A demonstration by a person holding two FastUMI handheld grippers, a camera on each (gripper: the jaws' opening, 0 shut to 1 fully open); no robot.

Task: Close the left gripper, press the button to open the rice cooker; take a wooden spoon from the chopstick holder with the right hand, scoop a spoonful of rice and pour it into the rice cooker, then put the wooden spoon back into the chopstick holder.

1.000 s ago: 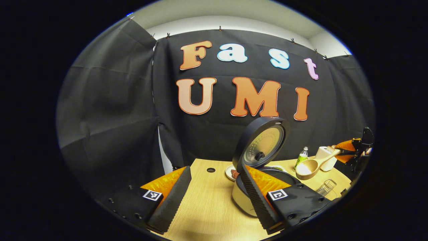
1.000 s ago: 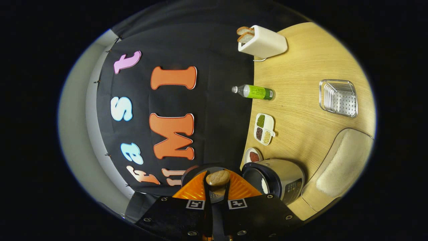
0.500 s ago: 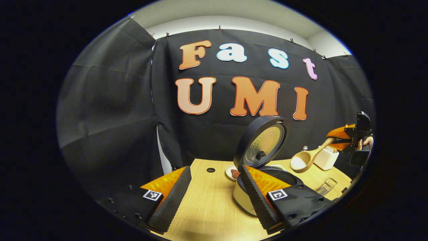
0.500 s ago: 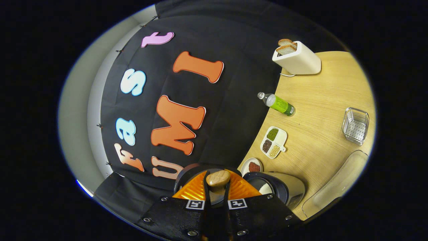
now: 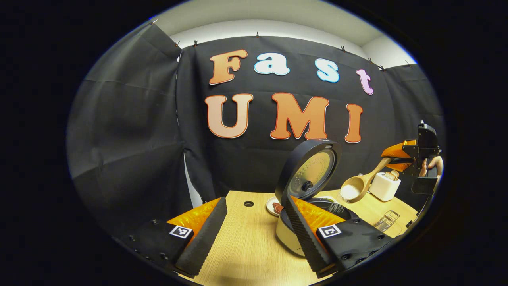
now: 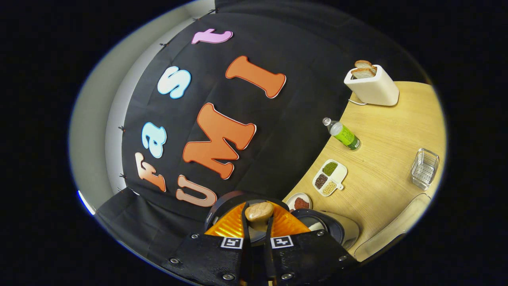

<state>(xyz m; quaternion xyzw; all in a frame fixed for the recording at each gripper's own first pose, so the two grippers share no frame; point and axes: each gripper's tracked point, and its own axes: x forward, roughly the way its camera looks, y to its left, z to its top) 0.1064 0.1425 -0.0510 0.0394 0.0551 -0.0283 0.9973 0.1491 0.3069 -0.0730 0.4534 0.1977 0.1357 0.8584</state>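
Wooden spoon (image 5: 359, 186), bowl heaped with rice (image 5: 349, 192), hangs tilted above open rice cooker (image 5: 313, 206) in left gripper view; left gripper (image 5: 254, 230) spread wide over table (image 5: 246, 254). Right gripper view: right gripper (image 6: 257, 234) pinches spoon handle; toaster (image 6: 373, 85), bottle (image 6: 344, 135) on table.

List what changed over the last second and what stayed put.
The right gripper rose and tipped the wooden spoon, carrying its rice toward the open rice cooker; grains now fall into the pot. Unchanged: its grip on the handle, the left gripper open, the raised lid.
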